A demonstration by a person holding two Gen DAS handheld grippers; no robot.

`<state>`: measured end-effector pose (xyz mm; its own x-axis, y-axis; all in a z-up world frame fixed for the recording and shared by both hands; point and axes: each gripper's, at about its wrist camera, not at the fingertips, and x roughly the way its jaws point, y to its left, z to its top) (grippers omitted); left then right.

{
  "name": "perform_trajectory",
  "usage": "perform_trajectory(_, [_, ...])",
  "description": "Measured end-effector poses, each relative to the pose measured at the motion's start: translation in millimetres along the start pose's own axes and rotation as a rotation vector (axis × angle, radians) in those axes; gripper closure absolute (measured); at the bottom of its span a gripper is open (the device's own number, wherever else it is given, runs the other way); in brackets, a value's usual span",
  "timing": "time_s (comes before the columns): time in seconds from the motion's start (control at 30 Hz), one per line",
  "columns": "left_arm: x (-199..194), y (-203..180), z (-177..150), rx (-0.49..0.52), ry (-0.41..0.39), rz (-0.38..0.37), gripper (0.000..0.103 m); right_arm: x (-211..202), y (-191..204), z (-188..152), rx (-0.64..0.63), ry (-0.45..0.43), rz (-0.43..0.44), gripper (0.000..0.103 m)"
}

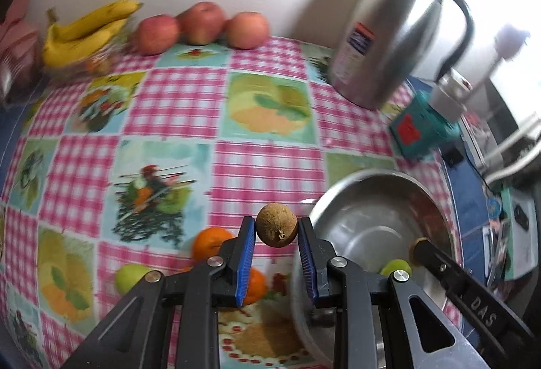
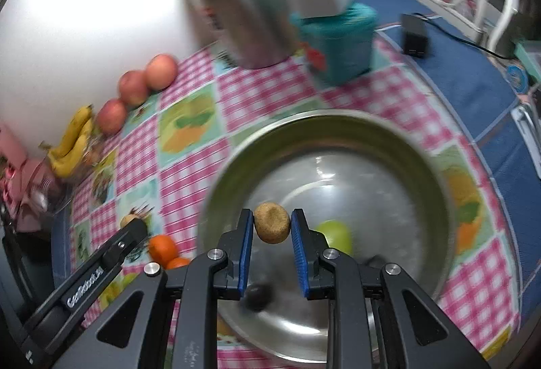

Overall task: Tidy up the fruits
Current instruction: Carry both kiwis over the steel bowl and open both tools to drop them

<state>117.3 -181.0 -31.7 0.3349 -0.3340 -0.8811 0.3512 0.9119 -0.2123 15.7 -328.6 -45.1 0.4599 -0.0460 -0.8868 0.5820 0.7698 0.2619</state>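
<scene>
Bowl (image 2: 338, 139) lies directly beneath right gripper (image 2: 272, 228) clamping kiwi (image 2: 272, 227); left gripper (image 1: 276, 227), beside rim, grips another kiwi (image 1: 277, 225).

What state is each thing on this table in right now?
Left gripper: shut on a brown kiwi.
Right gripper: shut on another kiwi, above the bowl.
Metal bowl: holds a green fruit.
Apples: lined along the wall.
Jug: upright.

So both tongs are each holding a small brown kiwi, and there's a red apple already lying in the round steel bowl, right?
Not quite. The fruit in the round steel bowl is a green apple, as the right wrist view shows. Both the left tongs and right tongs do each hold a small brown kiwi.
</scene>
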Motion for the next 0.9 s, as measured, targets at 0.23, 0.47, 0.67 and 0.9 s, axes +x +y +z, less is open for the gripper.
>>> perform_trajectory(0.23, [12, -42, -11, 0.129, 0.021, -0.012, 0.075, -3, -34, 9, 0.060, -0.015, -0.059, 0.079])
perform_trajectory(0.47, [35, -56, -27, 0.181, 0.065, -0.014, 0.075, 5, -51, 7, 0.086, 0.012, -0.105, 0.079])
perform_trajectory(0.67, [44, -58, -32, 0.206, 0.080, -0.010, 0.075, 11, -56, 5, 0.092, 0.041, -0.131, 0.079])
perform_trajectory(0.9, [44, -60, -32, 0.207, 0.085, -0.016, 0.074, 10, -56, 4, 0.097, 0.050, -0.136, 0.079])
